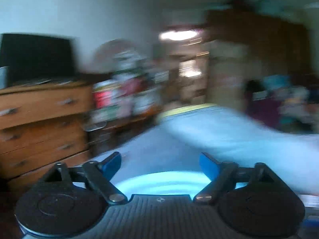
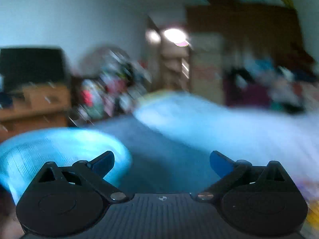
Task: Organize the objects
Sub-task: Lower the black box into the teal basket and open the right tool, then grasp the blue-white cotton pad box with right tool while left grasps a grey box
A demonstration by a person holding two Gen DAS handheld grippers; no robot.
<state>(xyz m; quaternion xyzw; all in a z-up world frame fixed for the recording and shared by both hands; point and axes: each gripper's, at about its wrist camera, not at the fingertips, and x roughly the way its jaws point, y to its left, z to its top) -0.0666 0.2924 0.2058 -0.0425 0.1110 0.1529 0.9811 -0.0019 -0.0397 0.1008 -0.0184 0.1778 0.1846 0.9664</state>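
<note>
The light-blue plastic basin (image 2: 59, 151) sits on the bed (image 1: 229, 139), low and just ahead of my left gripper (image 1: 160, 165), left of my right gripper (image 2: 161, 164). Left is nearer. Both sets of jaws stand apart, nothing between them. Basin contents: blurred, cannot tell. Its long axis: cannot tell. A wooden dresser (image 1: 39, 115) stands beyond, left.
</note>
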